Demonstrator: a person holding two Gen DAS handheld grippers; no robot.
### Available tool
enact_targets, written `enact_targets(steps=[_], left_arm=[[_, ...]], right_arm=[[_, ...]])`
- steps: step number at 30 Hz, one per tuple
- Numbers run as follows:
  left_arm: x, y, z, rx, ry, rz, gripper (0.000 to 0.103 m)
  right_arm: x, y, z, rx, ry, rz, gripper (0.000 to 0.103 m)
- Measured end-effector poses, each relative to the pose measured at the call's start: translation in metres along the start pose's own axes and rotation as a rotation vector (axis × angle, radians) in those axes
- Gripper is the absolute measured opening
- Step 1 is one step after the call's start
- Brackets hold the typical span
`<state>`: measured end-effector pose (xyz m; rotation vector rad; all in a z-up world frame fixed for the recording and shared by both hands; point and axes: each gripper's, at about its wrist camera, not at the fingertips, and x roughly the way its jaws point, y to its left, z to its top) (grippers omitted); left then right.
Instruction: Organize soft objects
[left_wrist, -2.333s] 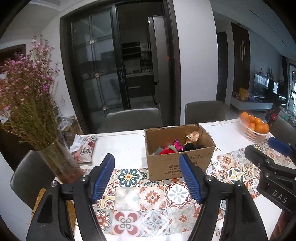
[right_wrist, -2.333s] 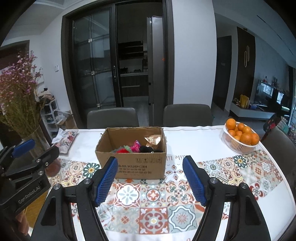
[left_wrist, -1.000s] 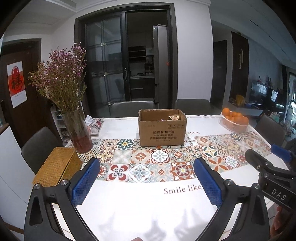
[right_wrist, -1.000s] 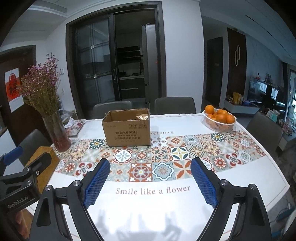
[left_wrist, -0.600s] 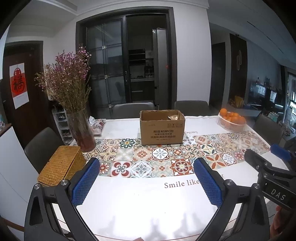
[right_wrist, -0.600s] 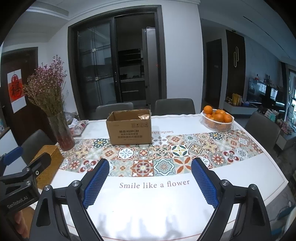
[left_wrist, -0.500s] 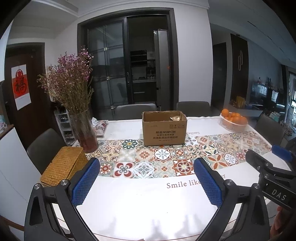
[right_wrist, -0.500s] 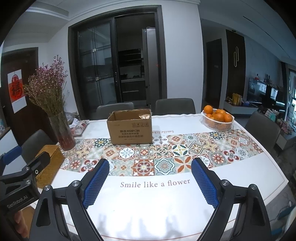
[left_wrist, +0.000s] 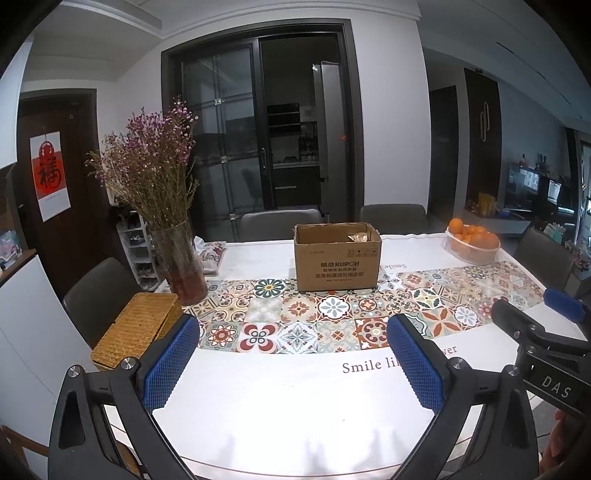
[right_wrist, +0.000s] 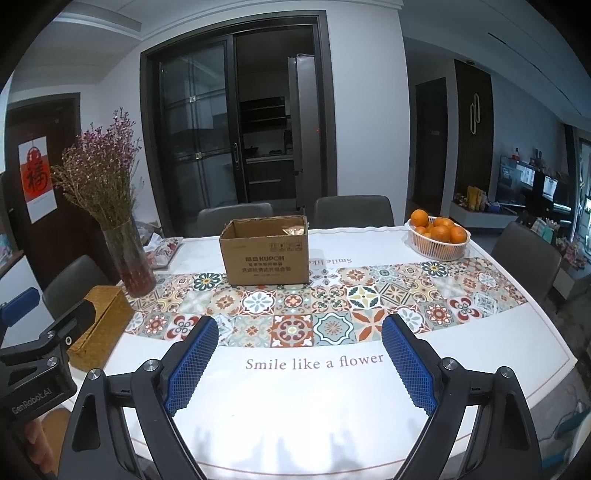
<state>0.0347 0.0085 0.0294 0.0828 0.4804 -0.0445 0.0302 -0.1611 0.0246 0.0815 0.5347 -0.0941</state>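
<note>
A brown cardboard box (left_wrist: 337, 260) (right_wrist: 266, 253) stands open-topped on the tiled table runner, far side of the table. Only a crinkled golden wrapper (left_wrist: 356, 237) (right_wrist: 295, 229) shows over its rim; the rest of its contents are hidden. My left gripper (left_wrist: 293, 363) hangs open over the near white part of the table, nothing between its blue pads. My right gripper (right_wrist: 299, 365) is open too and empty, above the printed words. Each gripper shows at the edge of the other's view: the right gripper (left_wrist: 554, 325) and the left gripper (right_wrist: 33, 332).
A glass vase of dried purple flowers (left_wrist: 177, 258) (right_wrist: 127, 254) and a woven box (left_wrist: 136, 328) (right_wrist: 99, 325) sit at the table's left. A basket of oranges (left_wrist: 472, 243) (right_wrist: 437, 236) is far right. A patterned packet (left_wrist: 210, 254) lies behind the vase. Grey chairs (right_wrist: 352, 212) ring the table (left_wrist: 295, 398).
Both grippers have drawn back from the box toward the near table edge, so the box looks smaller and its contents have dropped out of sight. Over the last half second almost nothing moves.
</note>
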Motion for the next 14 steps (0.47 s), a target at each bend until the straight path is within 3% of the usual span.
enact_targets(steps=[14], left_arm=[[0.0022,-0.0008,-0.0028,0.0,0.01,0.016,0.103]], right_arm=[[0.0014,-0.0003,-0.0014,-0.002,0.01,0.008,0.091]])
